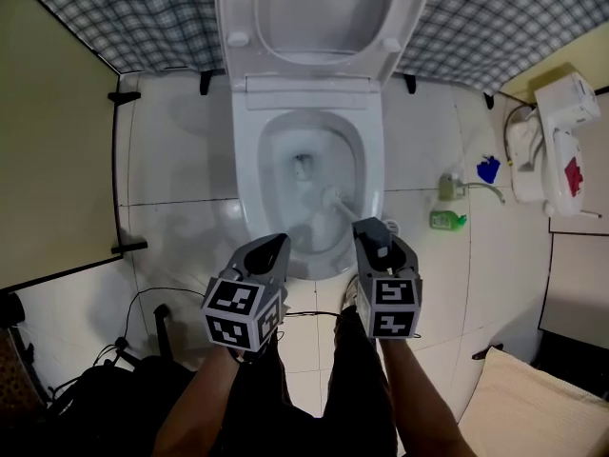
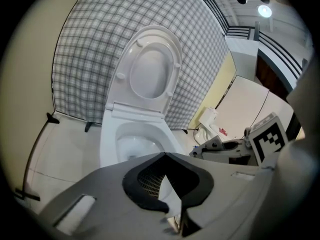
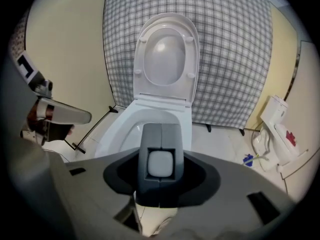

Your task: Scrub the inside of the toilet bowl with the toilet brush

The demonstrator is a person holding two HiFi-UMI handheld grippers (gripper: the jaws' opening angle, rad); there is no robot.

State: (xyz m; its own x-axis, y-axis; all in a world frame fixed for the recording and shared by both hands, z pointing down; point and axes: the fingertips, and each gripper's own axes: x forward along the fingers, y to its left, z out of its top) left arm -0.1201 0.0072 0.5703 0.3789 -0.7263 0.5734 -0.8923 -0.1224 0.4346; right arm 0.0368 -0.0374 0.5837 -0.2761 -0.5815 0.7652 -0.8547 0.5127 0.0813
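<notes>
Idly, the left gripper (image 1: pixel 274 248) hangs over the near rim of the toilet bowl (image 1: pixel 244 174), jaws together and empty, probably to stay clear. The toilet brush (image 1: pixel 335 198) has its head low against the bowl's right inner wall. The right gripper (image 1: pixel 373 228) clamps the handle, angled down for scrubbing.

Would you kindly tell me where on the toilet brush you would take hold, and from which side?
Grip the upper end of the handle, coming from the front of the toilet bowl and above its rim. The toilet brush slants with its head down in the bowl and its handle rising toward the person. The right hand-held gripper is shut on it there.
</notes>
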